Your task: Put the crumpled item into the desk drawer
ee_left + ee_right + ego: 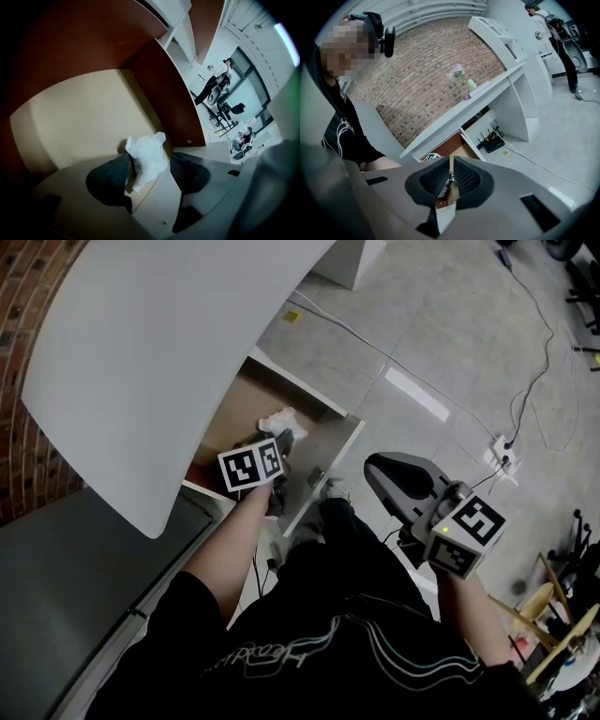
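White and thin, the crumpled item (146, 161) is seen loose between the parted jaws of the left gripper (151, 158), inside the desk drawer (79, 122). Release is judged to be the step in hand. Next, this gripper must be drawn back without snagging it. The right gripper (450, 163), jaws together and empty, is held outside the drawer.
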Motion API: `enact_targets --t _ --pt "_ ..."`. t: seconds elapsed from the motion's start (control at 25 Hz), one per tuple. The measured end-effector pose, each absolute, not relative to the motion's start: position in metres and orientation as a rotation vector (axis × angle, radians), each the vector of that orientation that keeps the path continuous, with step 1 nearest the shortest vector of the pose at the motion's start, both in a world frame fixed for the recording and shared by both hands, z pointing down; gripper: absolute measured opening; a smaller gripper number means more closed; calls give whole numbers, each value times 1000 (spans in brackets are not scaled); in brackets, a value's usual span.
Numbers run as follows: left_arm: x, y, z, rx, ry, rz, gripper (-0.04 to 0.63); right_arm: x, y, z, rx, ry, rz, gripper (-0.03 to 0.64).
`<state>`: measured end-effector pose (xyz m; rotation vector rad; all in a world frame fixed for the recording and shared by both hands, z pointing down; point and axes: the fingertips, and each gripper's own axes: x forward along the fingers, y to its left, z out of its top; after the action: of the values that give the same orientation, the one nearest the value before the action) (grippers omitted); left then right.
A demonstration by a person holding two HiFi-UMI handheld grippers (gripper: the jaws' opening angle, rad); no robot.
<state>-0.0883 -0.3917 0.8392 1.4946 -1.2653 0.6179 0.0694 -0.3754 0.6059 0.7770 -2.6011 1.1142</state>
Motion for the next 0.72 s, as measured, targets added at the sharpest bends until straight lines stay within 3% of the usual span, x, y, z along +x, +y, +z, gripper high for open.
enact_targets --t 0.2,0.64,0.72 --pt "-85 -389 805 1554 -1255 603 324 61 -368 581 787 -2592 1183 54" --pt "-57 -342 633 1812 -1143 466 319 53 -334 490 719 -2735 1049 55" --pt "-50 -331 587 1895 -1082 428 282 53 -325 472 713 -2758 1051 54"
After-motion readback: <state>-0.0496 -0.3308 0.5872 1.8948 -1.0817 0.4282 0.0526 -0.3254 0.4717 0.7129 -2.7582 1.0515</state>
